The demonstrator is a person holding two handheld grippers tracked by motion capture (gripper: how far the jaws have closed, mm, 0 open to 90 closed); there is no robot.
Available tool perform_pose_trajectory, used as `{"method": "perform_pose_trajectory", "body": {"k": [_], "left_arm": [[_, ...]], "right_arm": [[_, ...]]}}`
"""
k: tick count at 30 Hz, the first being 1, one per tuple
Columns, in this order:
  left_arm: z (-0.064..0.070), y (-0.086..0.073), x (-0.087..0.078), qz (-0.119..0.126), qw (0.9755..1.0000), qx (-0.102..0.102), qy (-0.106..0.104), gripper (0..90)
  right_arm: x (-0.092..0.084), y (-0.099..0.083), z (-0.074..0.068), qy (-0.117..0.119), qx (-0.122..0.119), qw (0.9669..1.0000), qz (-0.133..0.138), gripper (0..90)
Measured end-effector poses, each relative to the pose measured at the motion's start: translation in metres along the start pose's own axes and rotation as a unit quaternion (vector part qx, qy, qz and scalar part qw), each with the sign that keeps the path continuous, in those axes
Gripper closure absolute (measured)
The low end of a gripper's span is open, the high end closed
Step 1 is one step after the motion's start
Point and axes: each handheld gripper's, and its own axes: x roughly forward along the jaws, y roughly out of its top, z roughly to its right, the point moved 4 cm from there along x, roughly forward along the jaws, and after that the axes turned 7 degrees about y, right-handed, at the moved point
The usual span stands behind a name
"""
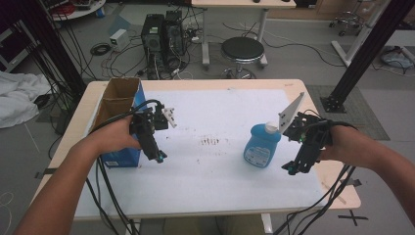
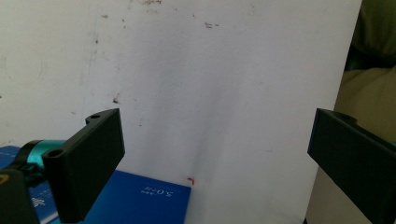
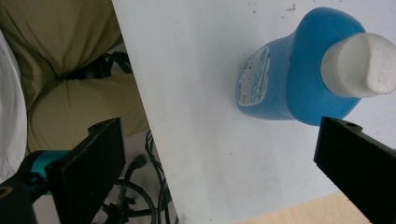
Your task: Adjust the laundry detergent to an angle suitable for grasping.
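A blue bottle (image 1: pixel 262 145) with a white cap stands upright on the white sheet at the right of the table. My right gripper (image 1: pixel 295 168) hovers just right of it, pointing down, jaws wide apart and empty; in the right gripper view the blue bottle (image 3: pixel 289 74) sits beyond the jaws, above the right one, not between them. My left gripper (image 1: pixel 159 157) hangs open above the sheet, beside a blue cardboard box (image 1: pixel 120 122) with an open top. In the left gripper view the blue box (image 2: pixel 140 200) lies under the left jaw.
The white sheet (image 1: pixel 215 161) covers most of the wooden table (image 1: pixel 342 196), with brown stains near its middle. Cables trail off the near edge from both grippers. Behind the table stand computer towers (image 1: pixel 161 39), a round stool (image 1: pixel 242 51) and black frame posts.
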Motion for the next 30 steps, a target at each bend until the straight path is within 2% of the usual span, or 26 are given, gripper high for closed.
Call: {"method": "perform_pose_trajectory", "body": {"k": [22,30], "left_arm": [[0.0023,-0.0009,-0.0008,0.003,1.0000,-0.004,0.008,3.8],[0.0027,-0.0021,-0.0017,0.004,0.9999,-0.005,0.008,3.8]], "right_arm": [[-0.0040,0.0000,-0.0008,-0.003,-0.005,1.0000,0.000,1.5],[-0.0049,-0.0019,0.0002,-0.005,0.001,1.0000,0.000,1.5]]}}
